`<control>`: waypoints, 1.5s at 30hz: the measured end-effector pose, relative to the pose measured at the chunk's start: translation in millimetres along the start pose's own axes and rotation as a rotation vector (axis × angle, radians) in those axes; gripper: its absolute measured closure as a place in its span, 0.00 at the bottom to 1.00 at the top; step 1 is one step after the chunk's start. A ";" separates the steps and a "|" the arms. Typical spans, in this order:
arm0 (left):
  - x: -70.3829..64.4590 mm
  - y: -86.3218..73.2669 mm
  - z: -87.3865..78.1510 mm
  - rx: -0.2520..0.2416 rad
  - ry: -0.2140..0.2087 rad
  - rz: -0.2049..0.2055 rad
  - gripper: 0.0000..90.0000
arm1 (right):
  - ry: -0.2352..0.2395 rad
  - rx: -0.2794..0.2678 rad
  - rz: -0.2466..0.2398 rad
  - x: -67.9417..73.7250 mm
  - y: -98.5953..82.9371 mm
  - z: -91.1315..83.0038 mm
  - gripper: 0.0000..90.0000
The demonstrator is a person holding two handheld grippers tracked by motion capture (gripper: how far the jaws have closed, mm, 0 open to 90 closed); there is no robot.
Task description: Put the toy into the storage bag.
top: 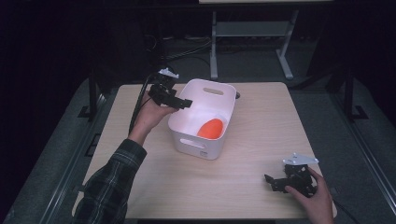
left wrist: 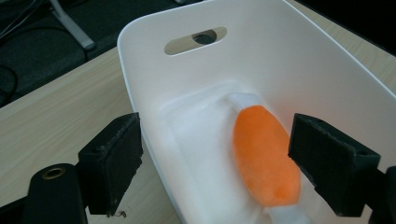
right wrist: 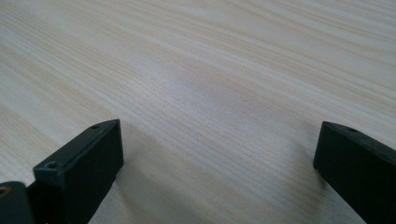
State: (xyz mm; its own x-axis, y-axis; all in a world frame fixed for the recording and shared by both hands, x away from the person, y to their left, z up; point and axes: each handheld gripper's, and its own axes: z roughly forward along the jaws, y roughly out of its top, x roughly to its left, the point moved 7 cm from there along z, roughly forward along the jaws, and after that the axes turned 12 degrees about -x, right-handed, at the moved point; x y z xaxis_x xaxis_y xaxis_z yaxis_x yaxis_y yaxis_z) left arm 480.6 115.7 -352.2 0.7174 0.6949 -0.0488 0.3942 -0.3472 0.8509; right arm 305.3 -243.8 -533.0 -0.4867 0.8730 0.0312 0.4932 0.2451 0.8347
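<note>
While its jaws stand wide apart and grip nothing, the left gripper [top: 180, 101] hangs over the near-left rim of a white bin [top: 223, 105], one jaw outside the wall, one above the inside. An orange plush toy [left wrist: 264, 154] (oval, soft-looking) lies on the bin floor, at about four o'clock from the bin's centre in the high view. At five o'clock on the wooden table [top: 261, 121], the right gripper [top: 273, 183] rests low, jaws spread and empty.
</note>
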 end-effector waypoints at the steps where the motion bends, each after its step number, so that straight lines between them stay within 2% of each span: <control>1: 1.1 -3.7 -4.0 -0.004 -0.012 0.004 0.19 | 0.000 0.000 -0.001 -0.1 0.0 0.0 0.01; 4: 1.7 -7.6 -8.6 -0.003 -0.021 0.004 0.19 | -0.001 0.001 -0.003 -0.3 -0.1 0.0 0.01; 6: 2.6 -13.4 -17.6 -0.017 -0.036 0.000 0.19 | 0.000 0.001 -0.002 -0.2 -0.1 -0.1 0.01; 8: 2.7 -15.4 -21.2 -0.018 -0.044 0.004 0.19 | 0.000 0.001 -0.002 -0.2 -0.1 0.0 0.01; 10: 3.1 -21.7 -32.5 -0.026 -0.061 0.019 0.19 | 0.000 0.001 -0.002 -0.1 -0.1 -0.1 0.01; 13: 3.5 -29.3 -43.9 -0.024 -0.065 0.035 0.19 | 0.000 0.001 -0.003 -0.2 -0.1 0.0 0.01; 19: 3.1 -43.7 -66.1 -0.049 -0.076 0.049 0.19 | 0.000 0.001 -0.002 -0.2 -0.1 0.0 0.01; 20: 3.1 -43.7 -66.1 -0.049 -0.076 0.049 0.19 | 0.000 0.001 -0.002 -0.2 -0.1 0.0 0.01; 22: 1.5 -53.6 -76.4 -0.049 -0.081 0.053 0.19 | -0.001 0.001 -0.002 -0.2 -0.1 0.0 0.01; 26: -1.4 -62.9 -83.2 -0.045 -0.077 0.057 0.19 | -0.001 0.001 -0.002 -0.2 -0.1 0.0 0.01; 27: -3.2 -71.0 -88.7 -0.044 -0.072 0.065 0.19 | -0.001 0.001 -0.002 -0.2 -0.1 -0.1 0.01; 28: -3.2 -71.0 -88.7 -0.044 -0.072 0.065 0.19 | -0.001 0.001 -0.002 -0.2 -0.1 -0.1 0.01; 33: -10.6 -95.7 -99.0 -0.048 -0.069 0.058 0.19 | -0.001 0.000 -0.003 -0.3 -0.1 -0.1 0.01; 34: -10.6 -95.7 -99.0 -0.048 -0.069 0.058 0.19 | -0.001 0.000 -0.003 -0.3 -0.1 -0.1 0.01; 36: -16.3 -112.0 -102.4 -0.051 -0.065 0.056 0.19 | 0.002 0.001 -0.002 0.0 0.0 -0.2 0.01; 37: -16.3 -112.0 -102.4 -0.051 -0.065 0.056 0.19 | 0.002 0.001 -0.002 0.0 0.0 -0.2 0.01; 40: -23.0 -135.0 -103.2 -0.051 -0.058 0.053 0.19 | -0.001 0.001 -0.003 -0.2 -0.1 -0.1 0.01; 41: -23.0 -135.0 -103.2 -0.051 -0.058 0.053 0.19 | -0.001 0.001 -0.003 -0.2 -0.1 -0.1 0.01; 43: -24.7 -154.1 -102.8 -0.041 -0.050 0.041 0.19 | -0.001 0.001 -0.002 -0.2 -0.1 -0.1 0.01; 45: -25.0 -159.8 -102.7 -0.043 -0.053 0.033 0.19 | -0.001 0.001 -0.002 -0.2 -0.1 -0.1 0.01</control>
State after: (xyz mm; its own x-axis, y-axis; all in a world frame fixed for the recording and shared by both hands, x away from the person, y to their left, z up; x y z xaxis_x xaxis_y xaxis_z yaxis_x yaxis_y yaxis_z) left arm 340.8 218.5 -433.3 0.7597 0.6486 -0.0468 0.3454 -0.3415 0.8741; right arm 305.3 -244.0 -533.1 -0.4873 0.8728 0.0290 0.4929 0.2475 0.8341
